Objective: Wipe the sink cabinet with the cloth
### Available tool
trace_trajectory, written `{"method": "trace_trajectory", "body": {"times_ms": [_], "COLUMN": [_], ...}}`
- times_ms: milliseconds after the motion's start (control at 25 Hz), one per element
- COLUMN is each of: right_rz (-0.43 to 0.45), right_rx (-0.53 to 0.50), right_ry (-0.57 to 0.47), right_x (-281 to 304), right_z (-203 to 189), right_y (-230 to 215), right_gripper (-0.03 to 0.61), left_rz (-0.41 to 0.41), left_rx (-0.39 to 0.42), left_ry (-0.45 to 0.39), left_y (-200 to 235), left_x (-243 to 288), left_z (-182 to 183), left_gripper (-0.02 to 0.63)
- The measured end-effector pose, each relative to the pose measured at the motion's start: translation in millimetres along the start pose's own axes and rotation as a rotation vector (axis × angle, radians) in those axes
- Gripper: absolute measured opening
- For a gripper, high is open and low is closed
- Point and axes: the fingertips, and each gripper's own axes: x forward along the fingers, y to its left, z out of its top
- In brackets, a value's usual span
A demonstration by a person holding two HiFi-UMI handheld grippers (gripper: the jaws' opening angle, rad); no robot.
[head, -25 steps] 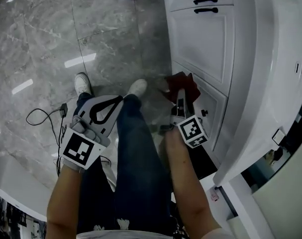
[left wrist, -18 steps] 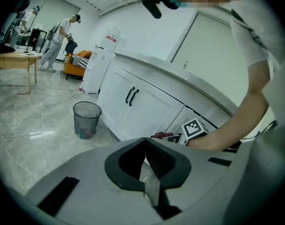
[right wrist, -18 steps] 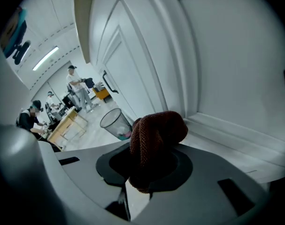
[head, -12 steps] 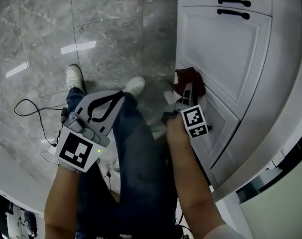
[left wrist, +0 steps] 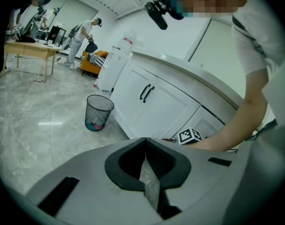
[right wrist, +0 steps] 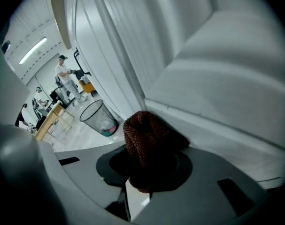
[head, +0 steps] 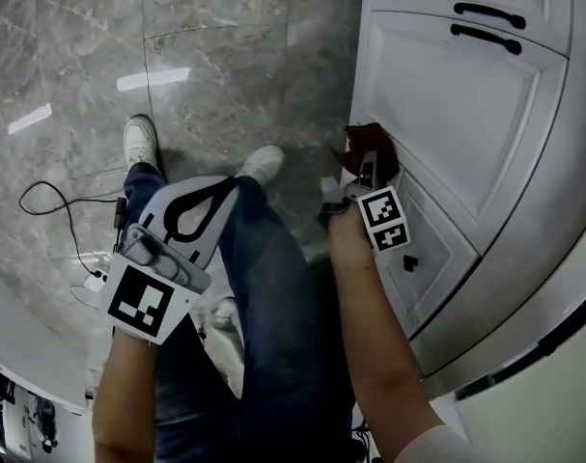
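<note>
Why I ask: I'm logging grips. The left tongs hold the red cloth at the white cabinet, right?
Wrong side: the right tongs hold the red cloth at the white cabinet, as the right gripper view shows.

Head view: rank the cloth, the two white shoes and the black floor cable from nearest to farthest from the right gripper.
1. The cloth, held in the right gripper fingers.
2. The nearer white shoe, just to its left.
3. The farther white shoe, farther left.
4. The cable, far left on the floor.
</note>
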Motion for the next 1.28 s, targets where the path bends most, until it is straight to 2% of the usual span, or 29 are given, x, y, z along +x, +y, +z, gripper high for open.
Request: {"method": "trace_trajectory", "body": {"times_ms": [360, 720, 960, 1080, 1280], "right_rz": [-0.02, 0.004, 0.027, 0.04, -0.015], "right_rx": [-0.003, -0.02, -0.031, -0.048, 0.013], "right_ry": [0.029, 0.044, 0.1, 0.131, 0.113], "right_x": [52.6, 87.4, 90.0, 83.4, 63.3], "right_z": [-33.4, -61.1, -79.2, -82.1, -78.1], "right_y": [-13.3, -26.5, -40.3, -47.5, -63.0], "right_gripper": [0.081, 0.081, 0.08, 0.078, 0.078], "left_rz": [0.05, 0.07, 0.056, 0.053, 0.022], "left_rx": [0.002, 0.039, 0.058, 0.041, 0.078], "left_ry": [0.01, 0.028, 0.05, 0.06, 0.08], "left_y": [13.4, 17.1, 8.5, 3.2, -11.2], "left_x": [-19.1, -20.9, -15.3, -12.2, -6.7], "left_z": [-18.0, -34.1, -39.6, -37.4, -32.9], "left_gripper": [0.011, 0.011, 0.011, 0.011, 0.011]}}
